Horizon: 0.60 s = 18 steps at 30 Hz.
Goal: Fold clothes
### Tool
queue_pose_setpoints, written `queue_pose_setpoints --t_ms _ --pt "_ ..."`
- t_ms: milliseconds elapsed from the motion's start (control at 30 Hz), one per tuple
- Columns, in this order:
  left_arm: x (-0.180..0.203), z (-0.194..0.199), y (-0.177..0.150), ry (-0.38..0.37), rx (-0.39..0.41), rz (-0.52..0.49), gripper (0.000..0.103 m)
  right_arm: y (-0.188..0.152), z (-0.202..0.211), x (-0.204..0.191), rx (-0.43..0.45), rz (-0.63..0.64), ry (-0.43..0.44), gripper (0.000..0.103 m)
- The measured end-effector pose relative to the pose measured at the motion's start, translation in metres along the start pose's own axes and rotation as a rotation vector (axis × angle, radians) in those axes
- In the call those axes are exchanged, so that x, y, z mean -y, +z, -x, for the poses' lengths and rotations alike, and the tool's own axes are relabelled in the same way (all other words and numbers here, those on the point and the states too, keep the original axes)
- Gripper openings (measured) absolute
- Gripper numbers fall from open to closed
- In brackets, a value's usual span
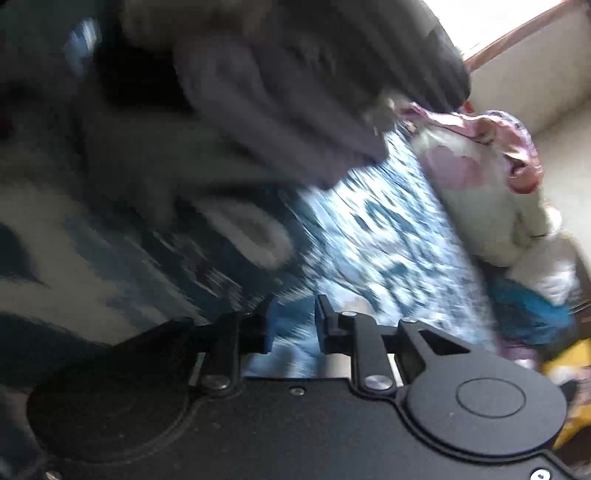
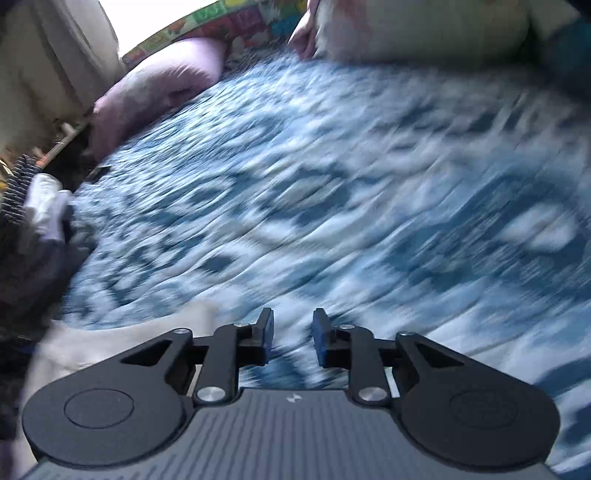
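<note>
A heap of dark grey clothes [image 1: 258, 92] fills the upper left of the left wrist view, blurred, lying on a blue-and-white patterned bedspread [image 1: 388, 229]. My left gripper [image 1: 293, 306] hovers over the bedspread just below the heap, its jaws a narrow gap apart with only the bedspread showing between them. In the right wrist view my right gripper [image 2: 293, 317] stands over the same bedspread [image 2: 332, 166], jaws slightly apart and holding nothing. A pale cloth [image 2: 92, 343] lies just left of its left finger. Dark and striped clothes [image 2: 40, 214] are piled at the left edge.
A pink-and-white bundle of fabric [image 1: 480, 177] lies against the wall [image 1: 535, 81], with a blue item [image 1: 532, 310] and something yellow [image 1: 569, 362] below it. A pink pillow [image 2: 159, 85] and a pale cushion [image 2: 424, 29] lie at the bed's far side, by a curtain [image 2: 55, 55].
</note>
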<state>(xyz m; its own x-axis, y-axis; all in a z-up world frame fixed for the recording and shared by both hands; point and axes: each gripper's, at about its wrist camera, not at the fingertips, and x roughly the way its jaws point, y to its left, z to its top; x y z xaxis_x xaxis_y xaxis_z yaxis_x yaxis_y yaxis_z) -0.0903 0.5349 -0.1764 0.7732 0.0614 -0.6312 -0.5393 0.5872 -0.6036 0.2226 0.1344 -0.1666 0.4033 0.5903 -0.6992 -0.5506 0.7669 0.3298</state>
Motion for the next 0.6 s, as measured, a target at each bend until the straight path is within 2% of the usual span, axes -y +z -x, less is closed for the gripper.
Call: queue_pose_setpoints --t_ms 133,167,267,333,367,400,433,500,567,600 --pt "0.044 0.021 -0.012 -0.054 0.038 -0.221 0.020 0.004 0.030 -0.005 0.075 0.041 0.112 0.025" --pt "0.058 0.020 -0.018 -0.060 0.034 -0.288 0.022 0.003 0.033 -0.015 0.075 0.084 0.147 0.025" --pt "0.078 -0.002 -0.033 -0.003 -0.008 -0.434 0.024 -0.004 0.020 -0.047 0.017 0.195 0.226 0.022" --pt "0.076 -0.025 -0.038 0.092 -0.047 -0.475 0.022 -0.010 0.002 -0.064 -0.034 0.274 0.178 0.018" --pt "0.071 -0.036 -0.039 0.137 -0.053 -0.483 0.017 -0.014 -0.014 -0.068 -0.064 0.332 0.079 0.016" --pt "0.067 -0.043 -0.038 0.161 -0.057 -0.476 0.016 -0.018 -0.024 -0.066 -0.066 0.347 0.032 0.012" --pt "0.065 -0.042 -0.035 0.145 -0.059 -0.440 0.016 -0.022 -0.033 -0.063 -0.067 0.360 -0.011 0.013" --pt "0.063 -0.037 -0.030 0.129 -0.066 -0.414 0.016 -0.013 -0.036 -0.048 -0.070 0.243 0.014 0.013" --pt "0.068 -0.024 -0.033 0.135 -0.047 -0.454 0.017 -0.011 -0.032 -0.047 -0.064 0.250 0.003 0.013" --pt "0.072 -0.016 -0.035 0.143 -0.032 -0.471 0.025 -0.011 -0.026 -0.045 -0.054 0.252 -0.003 0.014"
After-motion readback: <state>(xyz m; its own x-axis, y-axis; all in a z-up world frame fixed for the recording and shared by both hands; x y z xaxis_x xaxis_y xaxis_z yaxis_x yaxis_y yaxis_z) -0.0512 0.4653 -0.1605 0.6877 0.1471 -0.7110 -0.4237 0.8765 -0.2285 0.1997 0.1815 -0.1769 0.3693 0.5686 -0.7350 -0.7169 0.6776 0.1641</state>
